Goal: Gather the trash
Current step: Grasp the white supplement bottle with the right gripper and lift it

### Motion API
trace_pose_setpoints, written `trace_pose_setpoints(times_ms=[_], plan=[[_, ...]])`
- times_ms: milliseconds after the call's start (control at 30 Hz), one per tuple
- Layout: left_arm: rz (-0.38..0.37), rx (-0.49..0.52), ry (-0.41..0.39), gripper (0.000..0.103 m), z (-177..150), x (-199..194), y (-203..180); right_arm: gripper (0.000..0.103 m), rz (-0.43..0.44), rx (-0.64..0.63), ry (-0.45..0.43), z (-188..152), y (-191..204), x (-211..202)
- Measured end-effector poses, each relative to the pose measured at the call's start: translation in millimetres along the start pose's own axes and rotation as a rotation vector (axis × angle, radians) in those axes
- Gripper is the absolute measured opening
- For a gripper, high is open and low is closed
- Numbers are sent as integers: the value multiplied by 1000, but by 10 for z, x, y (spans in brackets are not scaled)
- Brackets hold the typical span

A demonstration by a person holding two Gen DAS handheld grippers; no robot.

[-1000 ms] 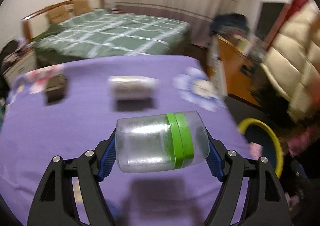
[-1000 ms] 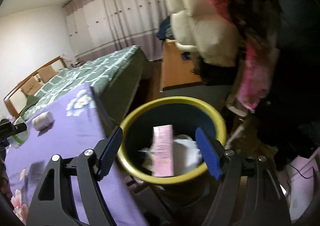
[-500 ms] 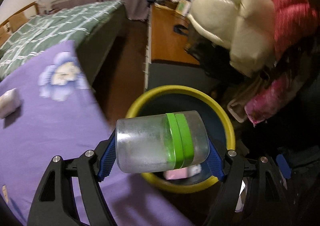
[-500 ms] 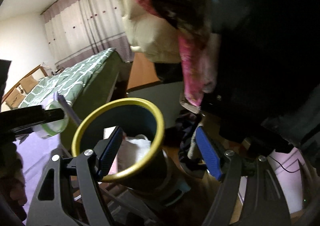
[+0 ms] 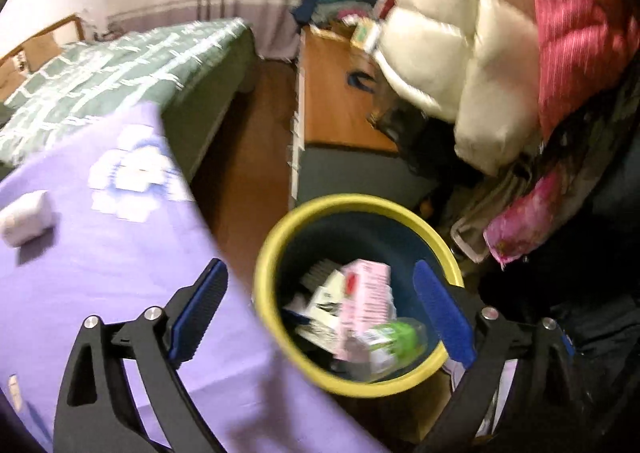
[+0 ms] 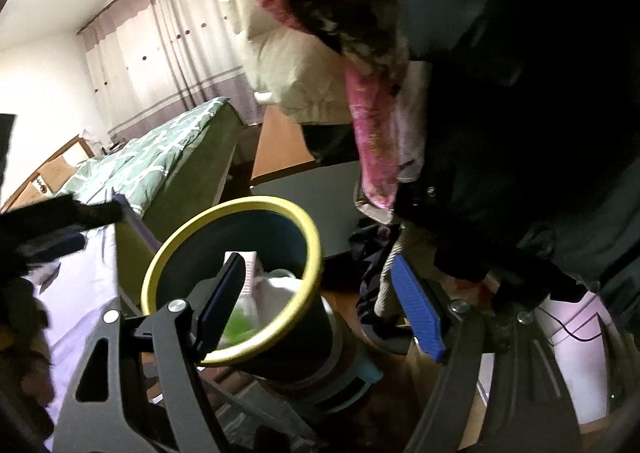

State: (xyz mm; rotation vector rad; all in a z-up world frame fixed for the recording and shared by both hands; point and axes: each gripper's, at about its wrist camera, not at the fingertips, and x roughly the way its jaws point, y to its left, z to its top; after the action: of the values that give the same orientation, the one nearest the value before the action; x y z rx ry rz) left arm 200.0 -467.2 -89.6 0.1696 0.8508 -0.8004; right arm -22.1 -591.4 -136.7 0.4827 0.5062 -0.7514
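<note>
left gripper [image 5: 320, 309]: jaws wide, nothing between them; held over the bin mouth, blue pads either side of the rim
right gripper [image 6: 320, 305]: jaws wide, nothing held; beside the bin, left pad in front of the bin's inside, right pad out over the floor
jar [image 5: 390, 339]: clear with a green lid; lying on its side inside the bin, on top of the other trash; blurred; seen as a green smear [image 6: 238, 323] in the right wrist view
bin [image 5: 264, 253]: yellow rim, dark blue wall; stands on the floor just beside the worktop edge
pink carton [image 5: 366, 301]: inside the bin, leaning, touching the jar
white packet [image 5: 26, 217]: lying on the worktop, well apart from the bin
worktop [image 5: 100, 253]: purple cloth with a white flower print
bed [image 5: 116, 65]: green checked cover; beyond the worktop
coats [image 5: 480, 65]: white and pink padded ones hanging above the bin
</note>
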Motion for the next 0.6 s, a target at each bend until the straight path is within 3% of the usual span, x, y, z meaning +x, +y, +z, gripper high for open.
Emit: trace_pose_setpoints(times_ms=[267, 433, 600], plan=[[134, -114, -182, 98, -259, -960, 1029, 72, 30, -62, -13, -24, 347, -65], [288, -188, -293, 98, -579, -1534, 1763, 72, 53, -112, -24, -44, 614, -112], [426, -274, -338, 98, -946, -1972, 2509, 72, 85, -175, -31, -72, 1003, -177]])
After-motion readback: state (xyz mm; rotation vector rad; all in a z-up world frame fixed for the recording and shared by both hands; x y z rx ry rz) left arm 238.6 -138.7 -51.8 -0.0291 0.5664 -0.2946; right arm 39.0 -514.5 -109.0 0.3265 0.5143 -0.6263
